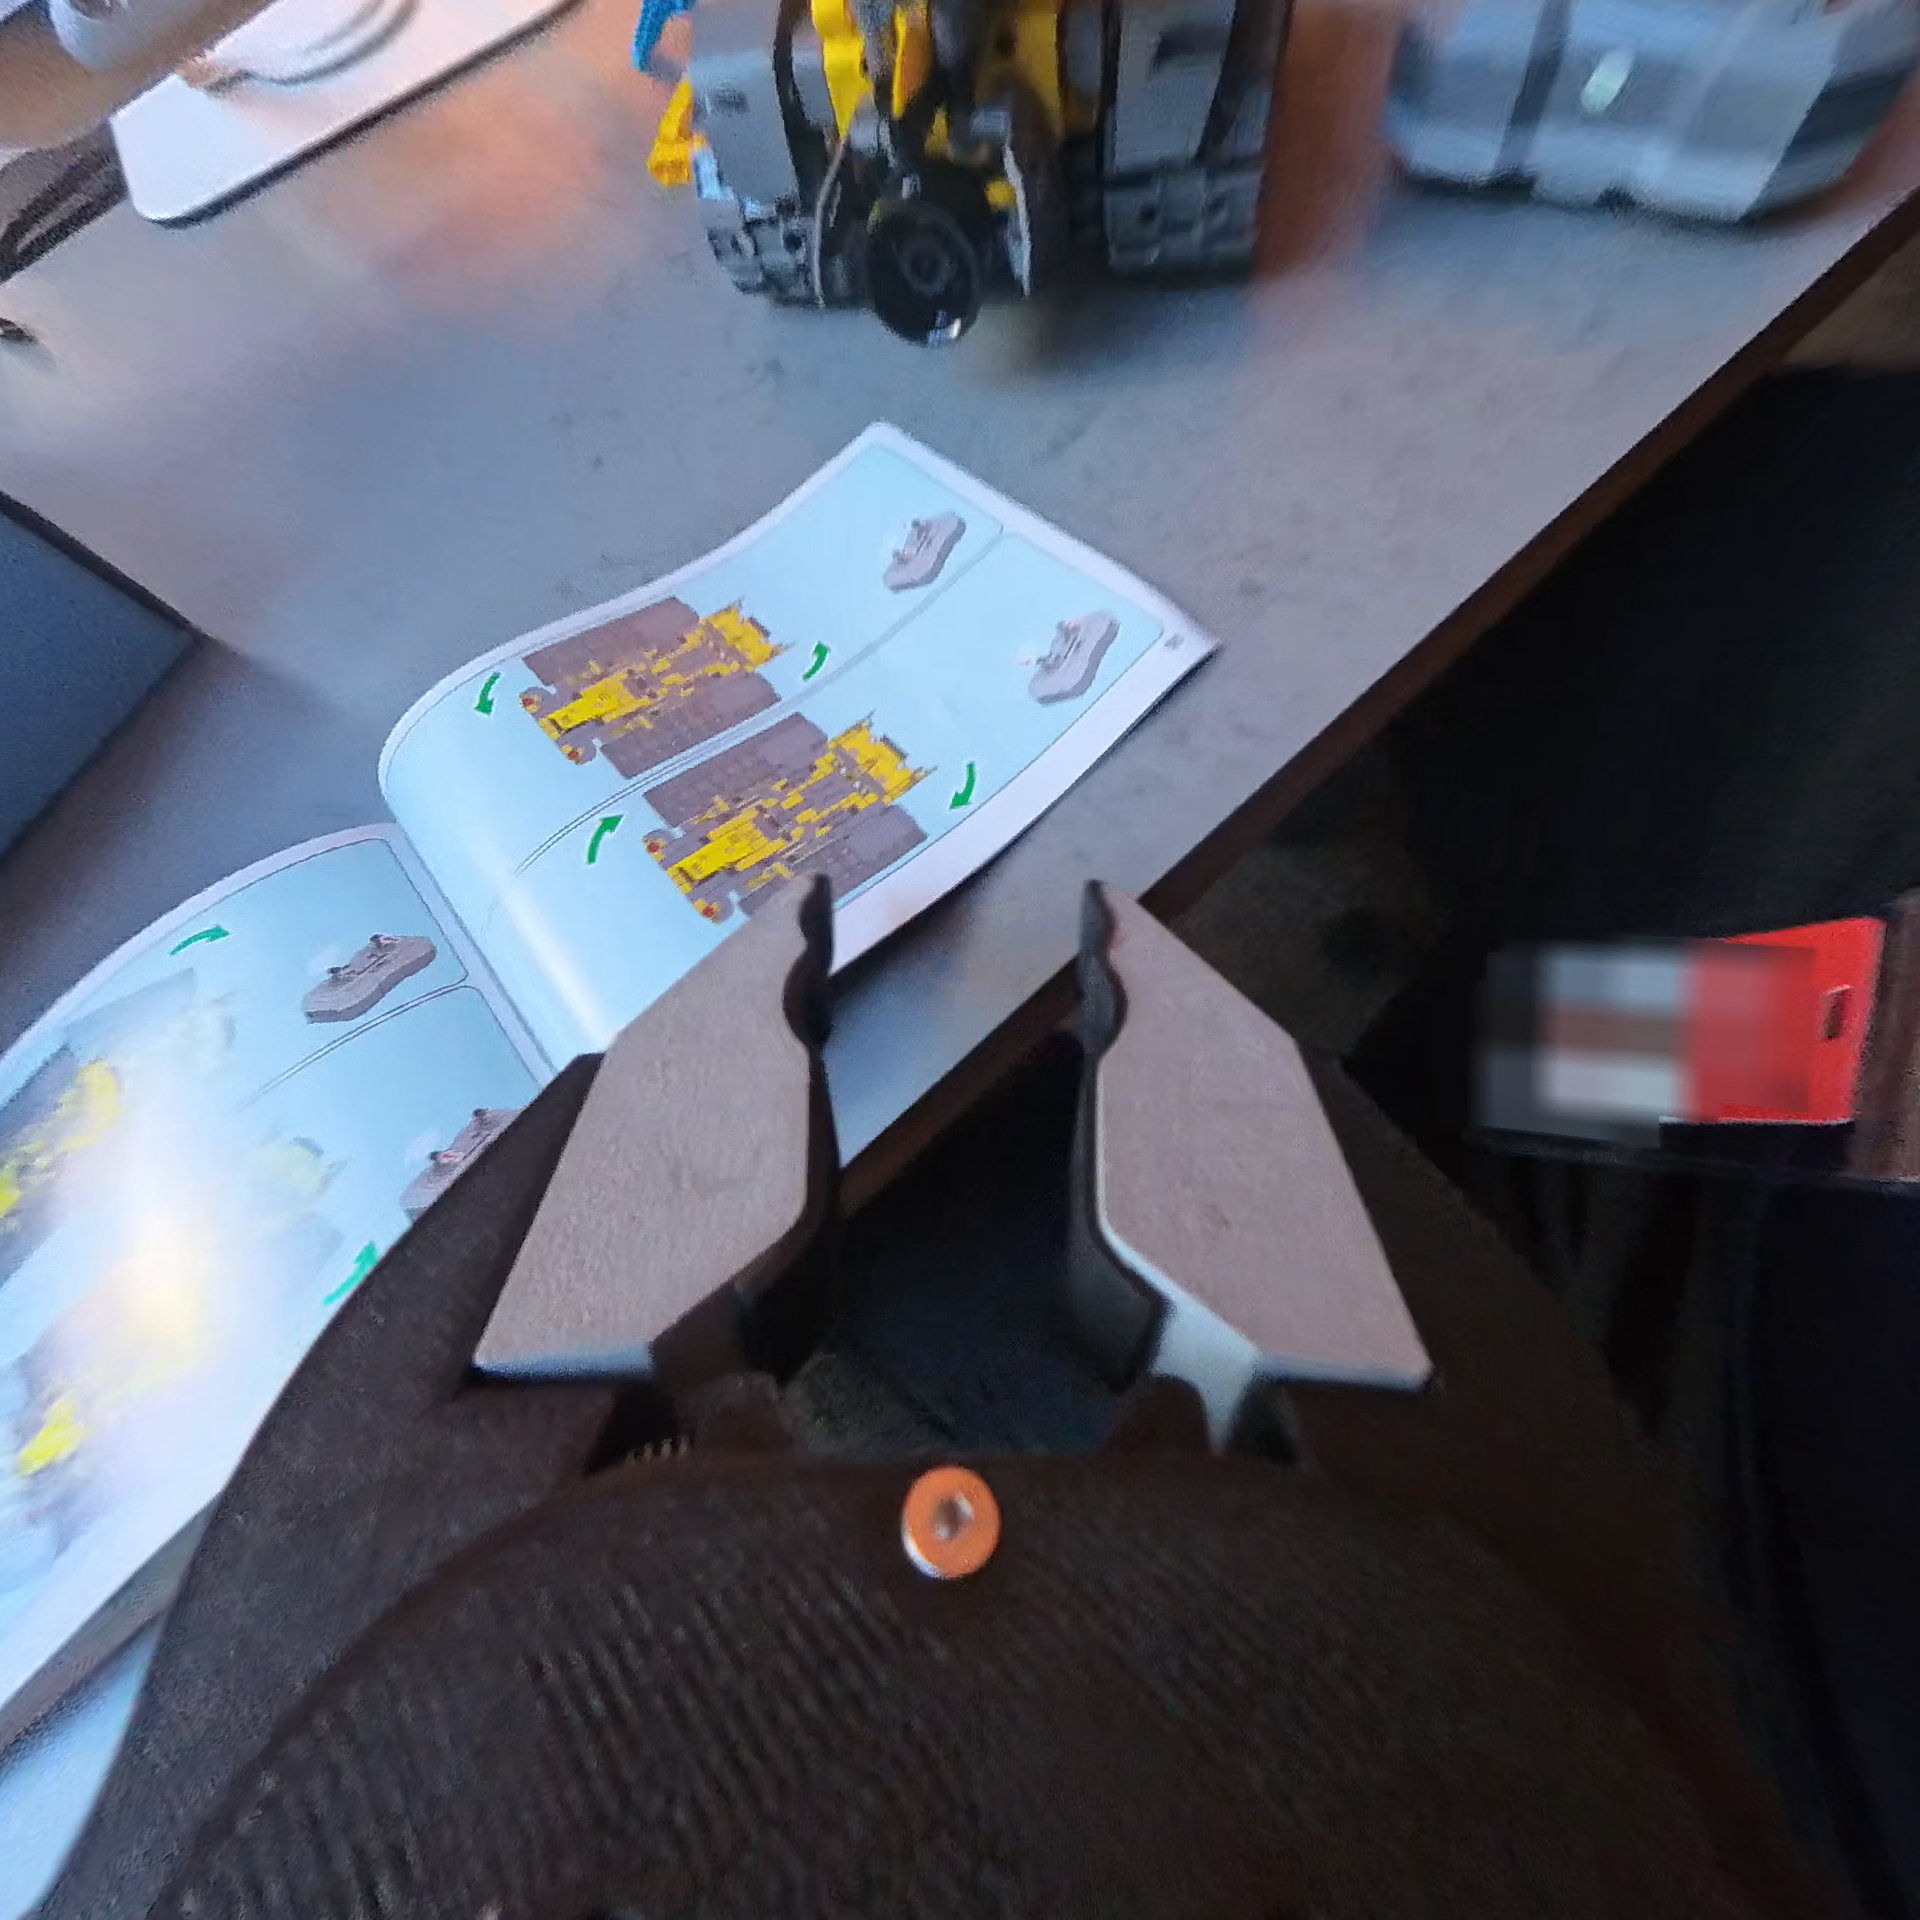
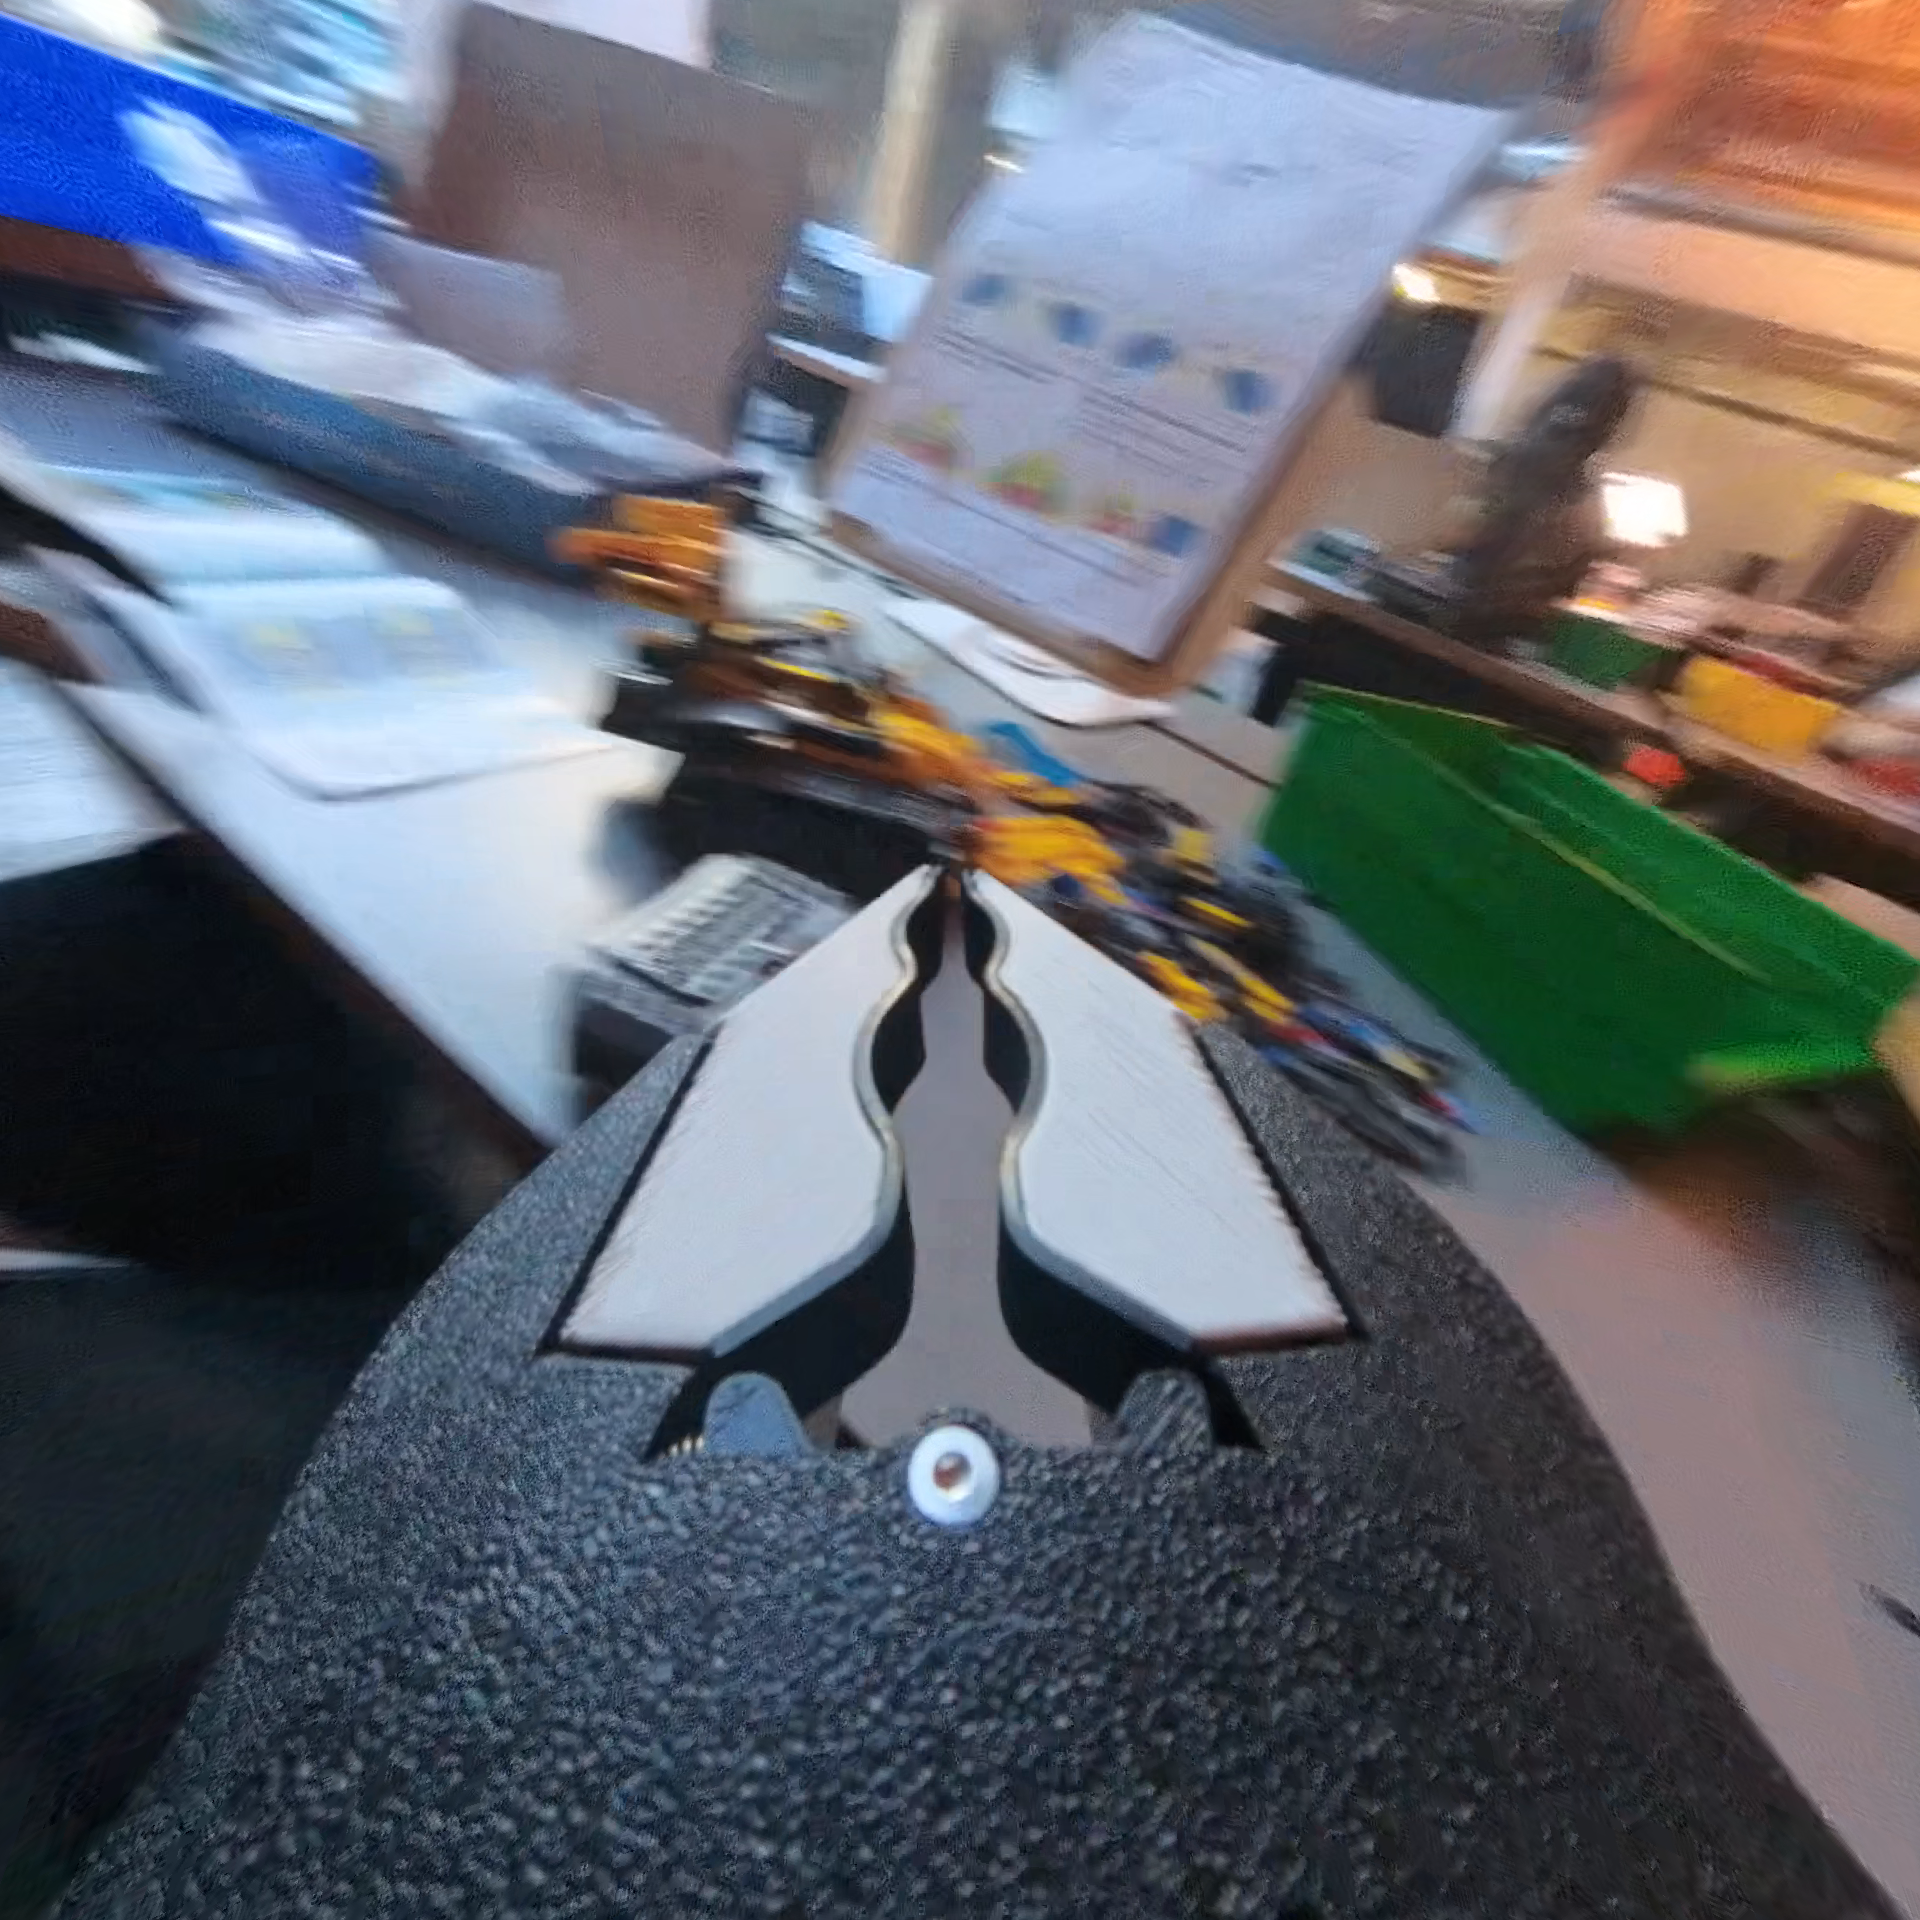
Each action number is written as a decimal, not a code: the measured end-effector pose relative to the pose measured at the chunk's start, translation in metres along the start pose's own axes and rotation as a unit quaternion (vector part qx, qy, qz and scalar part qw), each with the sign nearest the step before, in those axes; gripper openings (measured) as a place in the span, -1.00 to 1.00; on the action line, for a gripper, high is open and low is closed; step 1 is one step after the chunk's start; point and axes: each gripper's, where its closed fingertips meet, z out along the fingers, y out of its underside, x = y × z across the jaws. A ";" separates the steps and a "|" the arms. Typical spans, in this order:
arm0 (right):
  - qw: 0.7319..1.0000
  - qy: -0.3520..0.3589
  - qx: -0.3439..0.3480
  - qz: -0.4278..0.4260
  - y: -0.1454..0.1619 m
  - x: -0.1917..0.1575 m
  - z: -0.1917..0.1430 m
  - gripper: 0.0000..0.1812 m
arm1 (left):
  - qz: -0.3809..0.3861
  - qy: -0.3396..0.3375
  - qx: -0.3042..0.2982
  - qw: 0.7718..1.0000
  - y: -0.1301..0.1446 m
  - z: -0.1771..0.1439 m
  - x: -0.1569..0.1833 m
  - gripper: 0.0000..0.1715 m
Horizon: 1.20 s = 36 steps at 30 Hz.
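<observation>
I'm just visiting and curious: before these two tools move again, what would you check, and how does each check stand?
1. Left gripper open, nothing between its jaws: ok.
2. Right gripper nearly closed, empty: ok.
3. Open instruction booklet lying on the grey table, just ahead of the left gripper: ok.
4. Yellow and grey brick model standing clear of the booklet: ok.
5. Loose brick pile beside the green bin: too blurred, cannot tell which pieces.

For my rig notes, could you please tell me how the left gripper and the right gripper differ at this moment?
The left gripper is open, its fingers well apart; the right gripper is nearly shut, tips almost meeting. The left hangs over the table edge beside an open instruction booklet; the right points at a pile of bricks. Both are empty.
</observation>
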 end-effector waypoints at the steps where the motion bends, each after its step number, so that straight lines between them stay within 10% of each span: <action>1: 0.999 0.032 -0.025 0.010 0.014 0.034 -0.008 -0.94 | -0.014 0.013 0.015 1.000 -0.007 -0.003 0.005 -0.46; 5: 0.989 0.018 -0.103 0.107 0.068 0.098 -0.028 -0.70 | -0.019 0.079 0.054 0.995 -0.032 -0.004 0.040 -0.39; 9: 0.976 -0.121 -0.067 0.170 0.061 0.053 -0.018 -0.66 | 0.003 0.159 0.056 0.986 -0.056 0.016 0.088 -0.36; 19: 0.943 -0.283 -0.171 0.028 0.074 -0.072 0.042 -0.46 | 0.077 0.244 0.057 0.965 -0.129 0.099 0.160 -0.07; 29: 0.903 -0.385 -0.182 0.056 0.079 -0.131 0.033 -0.55 | 0.090 0.229 -0.005 0.969 -0.107 0.125 0.152 -0.13; 36: 0.933 -0.332 -0.121 0.069 0.064 -0.114 0.036 -0.65 | 0.052 0.239 0.020 0.969 -0.105 0.117 0.144 -0.20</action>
